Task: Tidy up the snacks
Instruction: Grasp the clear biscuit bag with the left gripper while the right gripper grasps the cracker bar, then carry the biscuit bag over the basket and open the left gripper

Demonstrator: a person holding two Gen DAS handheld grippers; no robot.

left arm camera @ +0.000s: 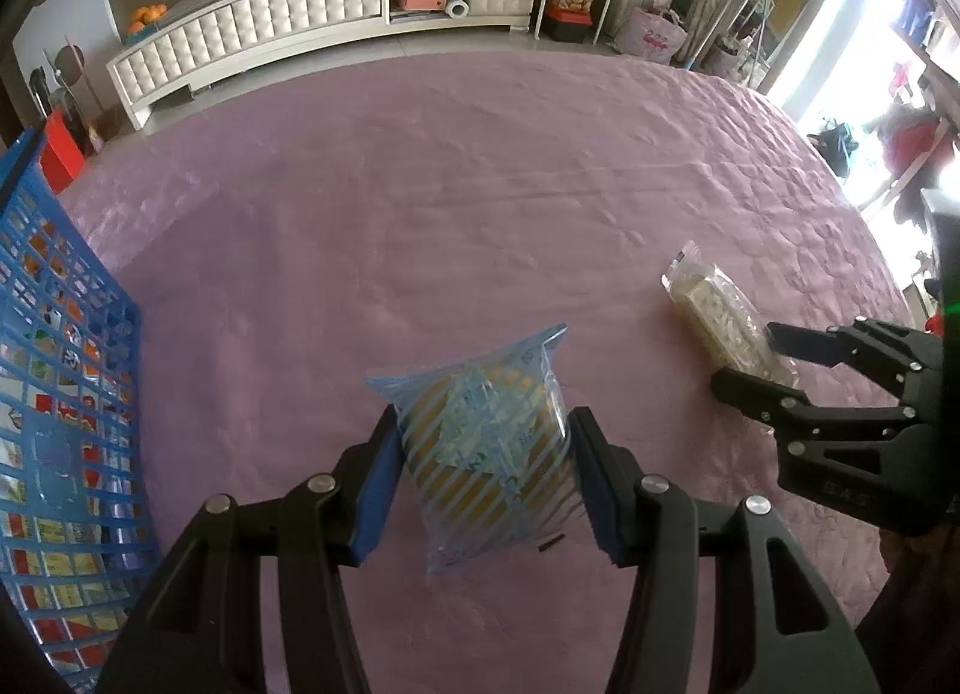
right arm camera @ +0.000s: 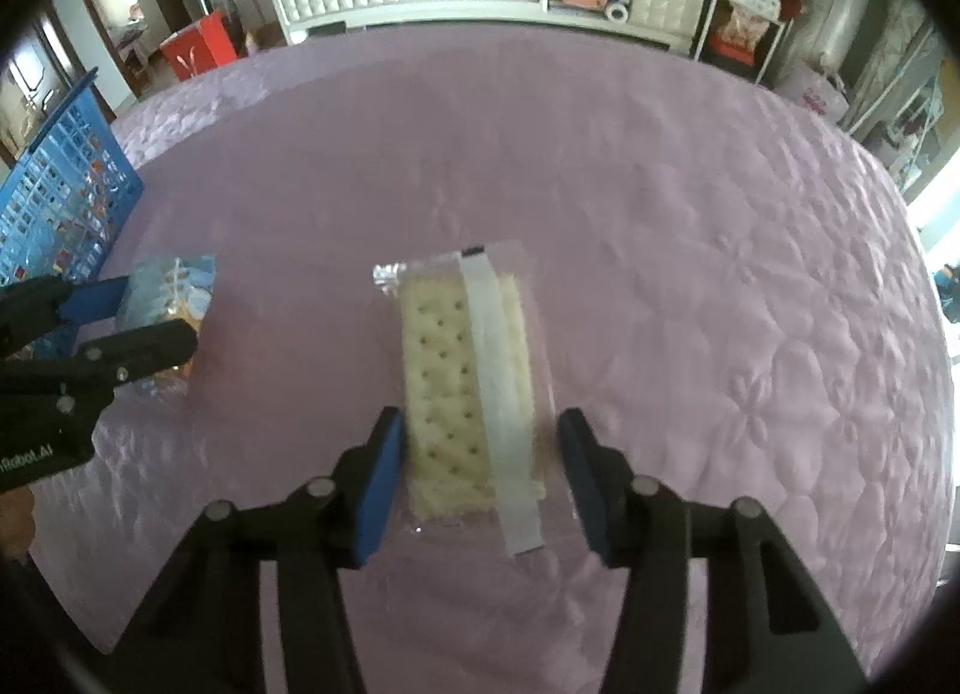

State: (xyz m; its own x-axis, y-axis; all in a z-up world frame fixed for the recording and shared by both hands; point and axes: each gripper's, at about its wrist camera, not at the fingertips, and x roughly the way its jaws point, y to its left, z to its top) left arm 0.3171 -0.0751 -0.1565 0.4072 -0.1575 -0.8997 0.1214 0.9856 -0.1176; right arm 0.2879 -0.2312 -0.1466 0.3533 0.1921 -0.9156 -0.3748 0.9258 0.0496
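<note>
My left gripper (left arm camera: 486,478) is squeezing the blue packet (left arm camera: 489,457) near the basket (left arm camera: 66,394). My right gripper (right arm camera: 477,472) is straddling the crackers (right arm camera: 471,394) mid-bedspread (right arm camera: 660,214), pads apparently touching the wrapper.

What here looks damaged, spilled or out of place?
Nothing stands out. The blue-striped snack packet and the clear cracker pack look sealed and whole, each between a gripper's pads on the purple cloth; the blue basket stands at the side.
</note>
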